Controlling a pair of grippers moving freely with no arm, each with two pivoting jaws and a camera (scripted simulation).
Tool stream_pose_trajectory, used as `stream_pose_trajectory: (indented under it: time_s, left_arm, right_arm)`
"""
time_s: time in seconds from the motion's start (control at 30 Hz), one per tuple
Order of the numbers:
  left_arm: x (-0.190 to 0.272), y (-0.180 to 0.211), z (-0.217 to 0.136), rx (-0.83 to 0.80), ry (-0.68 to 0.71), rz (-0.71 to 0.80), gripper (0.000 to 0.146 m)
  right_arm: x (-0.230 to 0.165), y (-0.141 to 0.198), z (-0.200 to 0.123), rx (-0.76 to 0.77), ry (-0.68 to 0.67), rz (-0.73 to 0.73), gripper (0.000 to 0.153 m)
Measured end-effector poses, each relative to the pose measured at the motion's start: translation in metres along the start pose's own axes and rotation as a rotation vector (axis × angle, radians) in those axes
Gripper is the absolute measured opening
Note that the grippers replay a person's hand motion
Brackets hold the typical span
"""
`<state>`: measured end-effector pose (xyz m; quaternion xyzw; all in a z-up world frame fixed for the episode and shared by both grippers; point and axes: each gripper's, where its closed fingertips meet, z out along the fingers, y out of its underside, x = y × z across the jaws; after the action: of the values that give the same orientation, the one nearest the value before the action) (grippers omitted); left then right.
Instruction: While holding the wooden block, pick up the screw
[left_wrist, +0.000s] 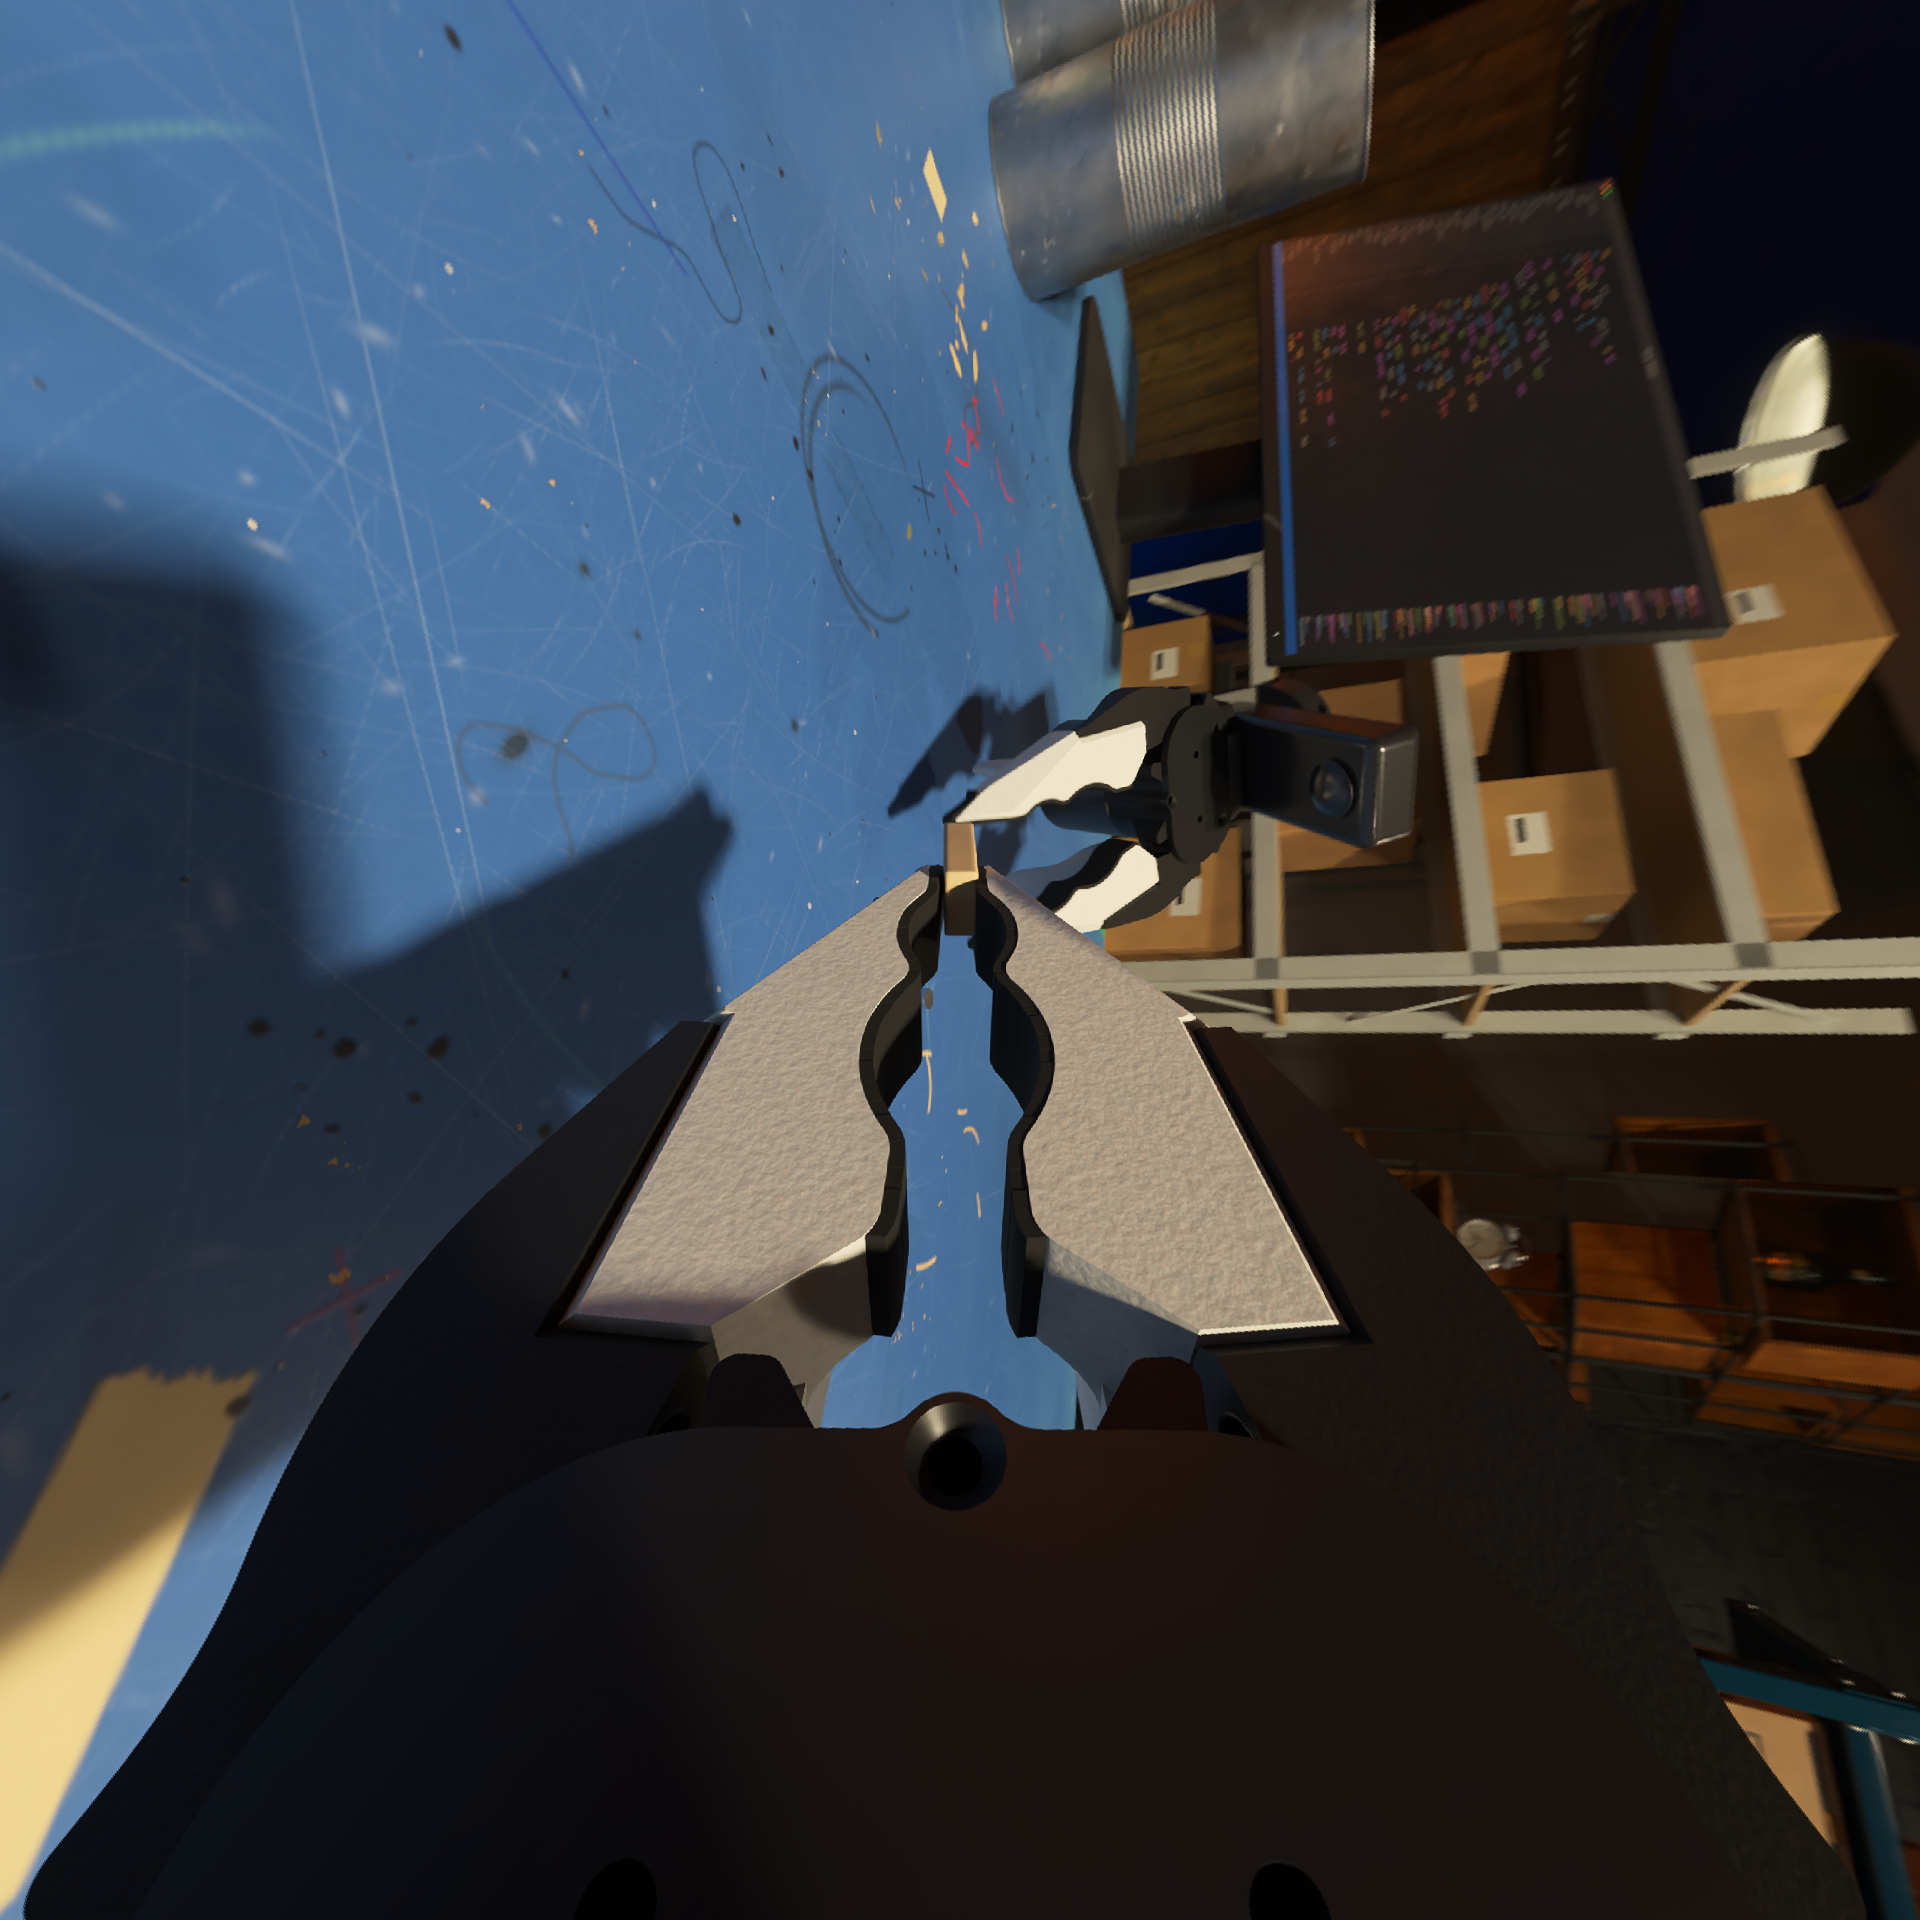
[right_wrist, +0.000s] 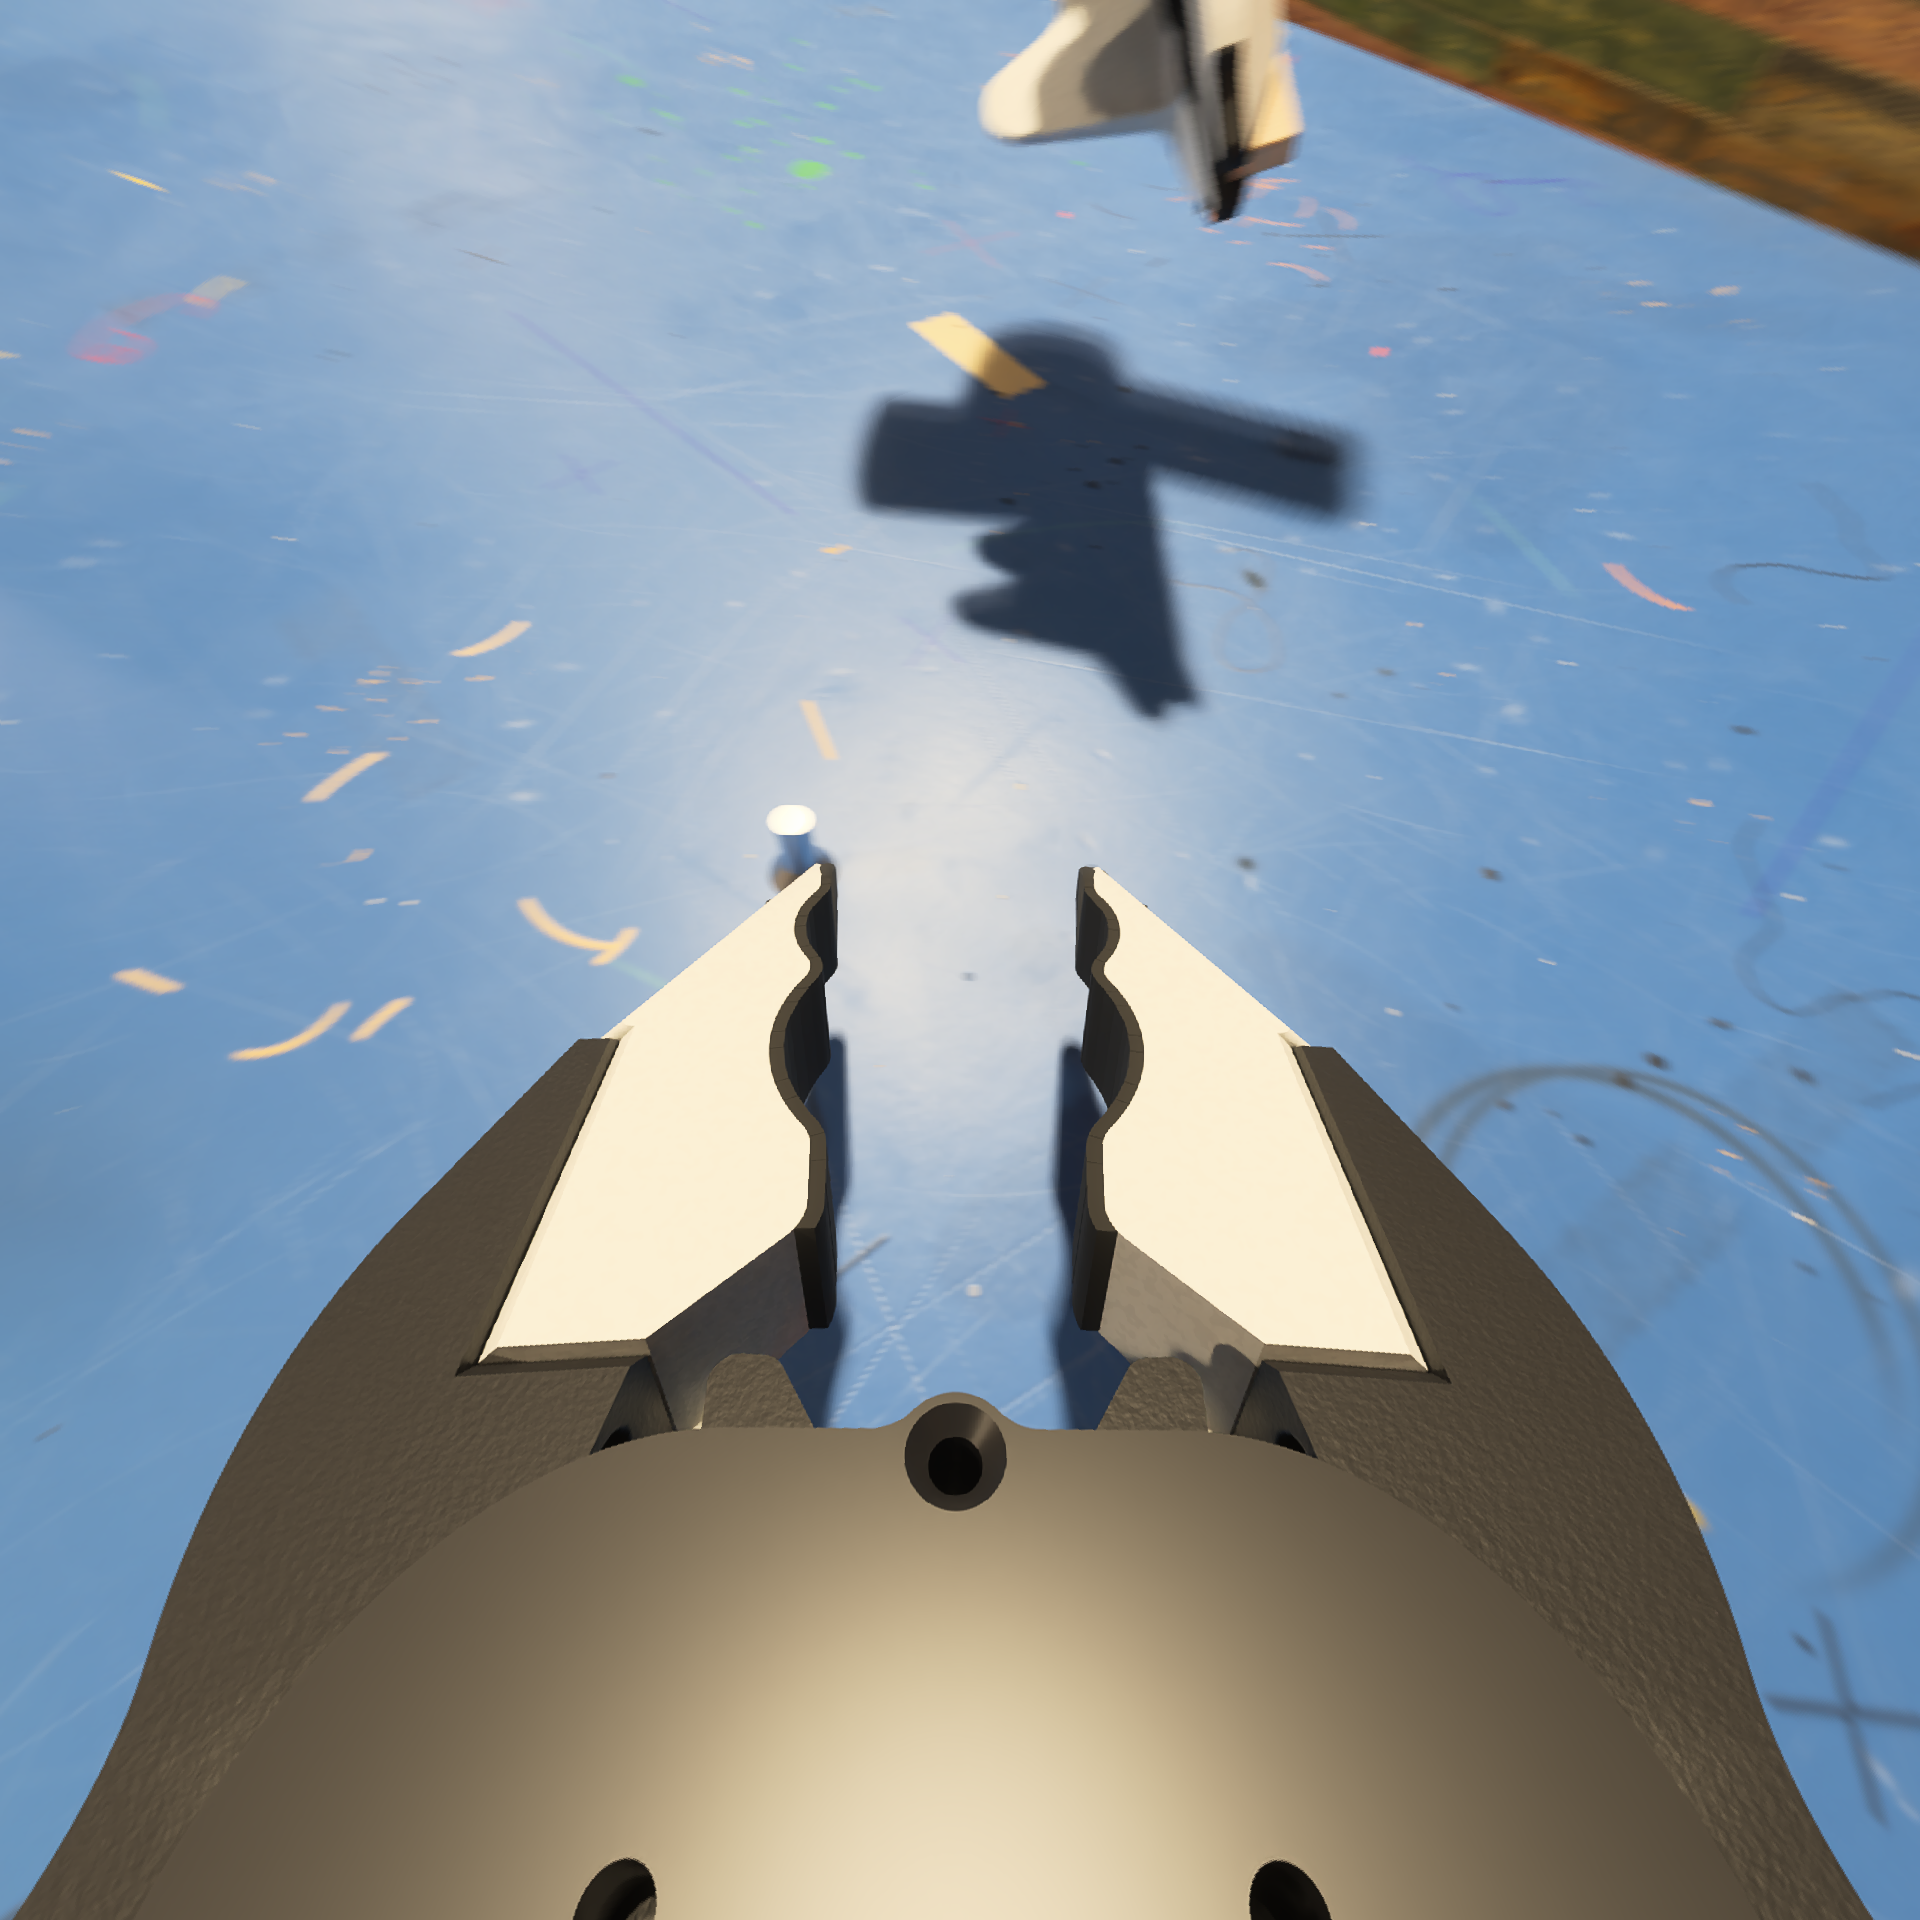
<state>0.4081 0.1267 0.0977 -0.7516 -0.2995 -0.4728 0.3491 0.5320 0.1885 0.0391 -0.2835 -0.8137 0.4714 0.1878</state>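
Note:
My left gripper (left_wrist: 958, 896) is shut on a small wooden block (left_wrist: 960, 871) at its fingertips, held above the blue table (left_wrist: 468, 416). My right gripper (right_wrist: 956, 878) is open and empty, low over the table. A shiny screw (right_wrist: 792, 840) stands head up just beyond and left of its left fingertip, partly hidden by that finger. The right gripper also shows in the left wrist view (left_wrist: 1023, 847), open, just past the block. The left gripper with the block shows blurred at the top of the right wrist view (right_wrist: 1231, 156).
Two metal cans (left_wrist: 1174, 156) stand at the table's far edge beside a dark monitor (left_wrist: 1475, 426). Shelves with cardboard boxes (left_wrist: 1558, 852) lie beyond the table. Wood chips and pen marks dot the table. A wooden edge (right_wrist: 1662, 114) borders it at top right.

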Motion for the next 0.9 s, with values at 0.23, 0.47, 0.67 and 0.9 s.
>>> stream_pose_trajectory:
  time_s: [0.23,0.47,0.67,0.9]
  left_arm:
    - [0.035,-0.008,-0.008,-0.058,-0.070,0.073,0.004]
    - [0.046,-0.003,-0.005,-0.092,-0.099,0.104,0.005]
    - [0.049,0.006,-0.011,-0.072,-0.090,0.112,0.005]
    - [0.041,0.014,-0.020,-0.043,-0.076,0.089,0.005]
  right_arm:
    - [-0.037,-0.005,0.003,-0.086,-0.215,-0.033,0.030]
    - [-0.037,0.004,0.012,-0.435,-0.293,-0.370,0.018]
    - [-0.038,0.010,0.027,-0.564,-0.317,-0.316,0.020]
    - [-0.036,0.013,0.032,-0.608,-0.282,-0.280,0.015]
